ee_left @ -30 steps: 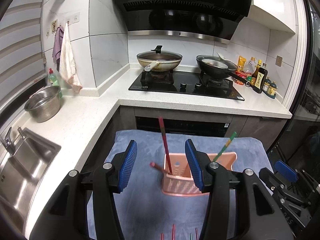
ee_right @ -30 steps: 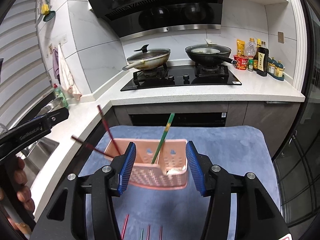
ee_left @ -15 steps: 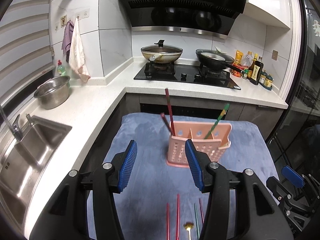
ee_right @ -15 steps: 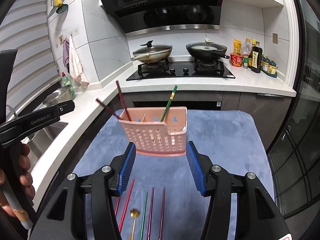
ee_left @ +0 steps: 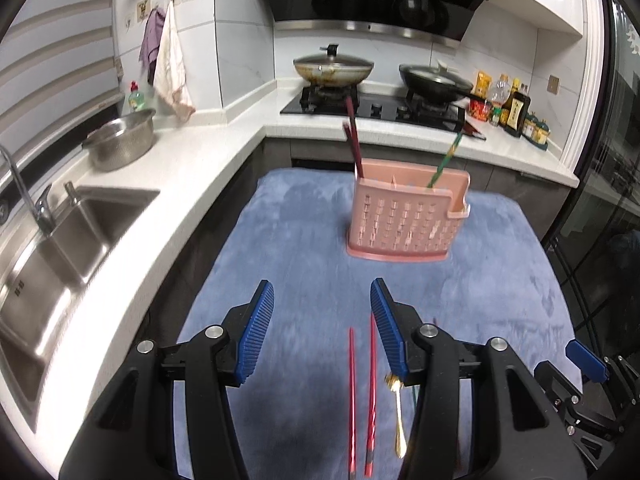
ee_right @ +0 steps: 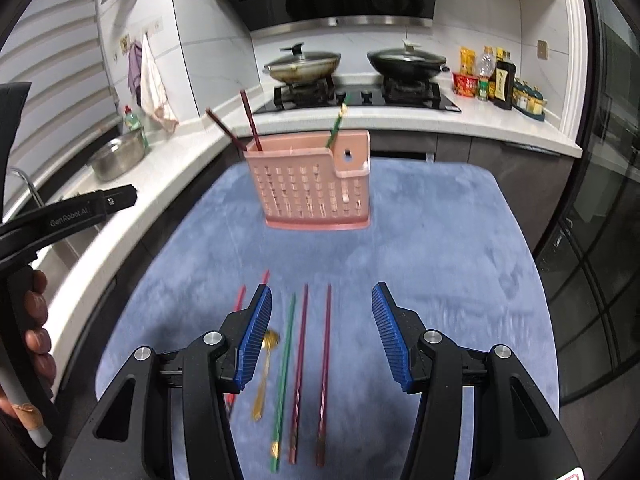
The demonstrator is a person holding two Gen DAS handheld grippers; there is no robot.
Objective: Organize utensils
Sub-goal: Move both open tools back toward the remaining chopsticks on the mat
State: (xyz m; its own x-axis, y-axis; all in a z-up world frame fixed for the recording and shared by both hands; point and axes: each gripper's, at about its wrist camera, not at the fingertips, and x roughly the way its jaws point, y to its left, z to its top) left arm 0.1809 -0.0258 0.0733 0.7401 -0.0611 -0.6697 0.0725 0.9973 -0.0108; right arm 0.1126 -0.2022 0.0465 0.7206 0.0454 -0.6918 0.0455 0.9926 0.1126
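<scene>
A pink perforated utensil holder (ee_left: 404,220) (ee_right: 312,184) stands on the blue mat (ee_left: 300,240) (ee_right: 432,248), with two dark red chopsticks (ee_left: 354,140) (ee_right: 250,120) and a green one (ee_left: 446,160) (ee_right: 336,126) standing in it. Near the mat's front lie two red chopsticks (ee_left: 360,396), a gold spoon (ee_left: 398,416) (ee_right: 264,368), a green chopstick (ee_right: 283,376) and two maroon chopsticks (ee_right: 312,376). My left gripper (ee_left: 322,324) hovers open over the red pair. My right gripper (ee_right: 318,328) hangs open above the green and maroon sticks. Neither holds anything.
A white counter (ee_left: 180,184) wraps around the left and back, with a steel sink (ee_left: 48,248), a metal bowl (ee_left: 120,144), a hob with two pans (ee_left: 332,70) and bottles (ee_left: 516,110). A person's hand (ee_right: 36,340) holds the other gripper at left.
Both grippers have drawn back from the holder and sunk toward the mat's front, so the loose chopsticks and spoon have come into view below them. Their jaws stay the same width.
</scene>
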